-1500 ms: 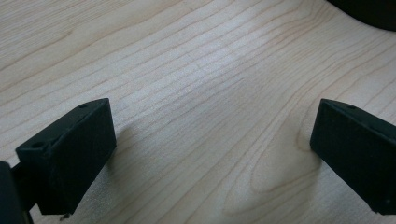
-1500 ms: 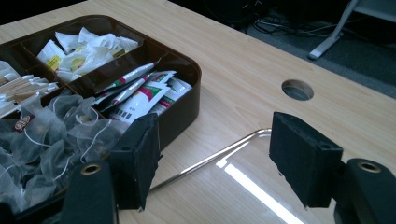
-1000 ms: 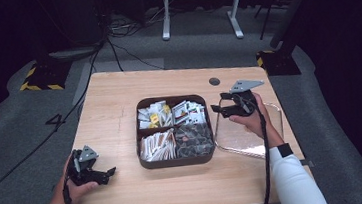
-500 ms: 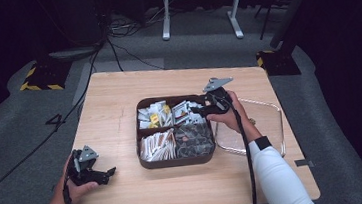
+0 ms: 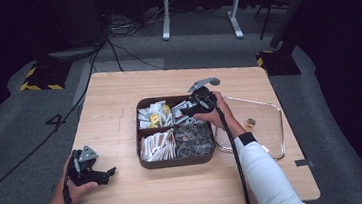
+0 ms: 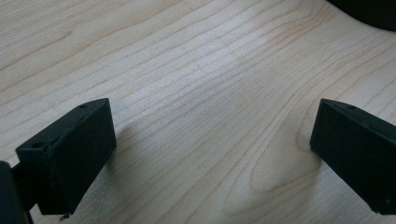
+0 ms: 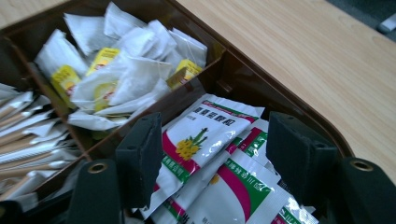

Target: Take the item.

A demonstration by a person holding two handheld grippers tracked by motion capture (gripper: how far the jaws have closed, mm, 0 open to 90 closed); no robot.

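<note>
From the high view, the right gripper [image 5: 186, 109] is being held over the far right compartment of a brown divided box [image 5: 177, 161] at the middle of the desk [image 5: 118, 93], with a clear tray [image 5: 276, 123] lying beside the box on the right and a small brown thing [image 5: 250, 123] resting in it. The left gripper [image 5: 106, 173] is being rested near the desk's front left corner, well apart from the box, so the right hand is much the nearer.

In the left gripper view, the jaws are being kept wide apart over bare wood, nothing between them.

In the right gripper view, the jaws are standing apart, clamped on nothing. A white sachet [image 7: 205, 135] with red and green bands and a yellow plant picture is lying just beyond and between them, its long axis running away and to the right. Its printed characters are too small to be read. White teabags with yellow tags [image 7: 121, 74] are being seen in the next compartment.
</note>
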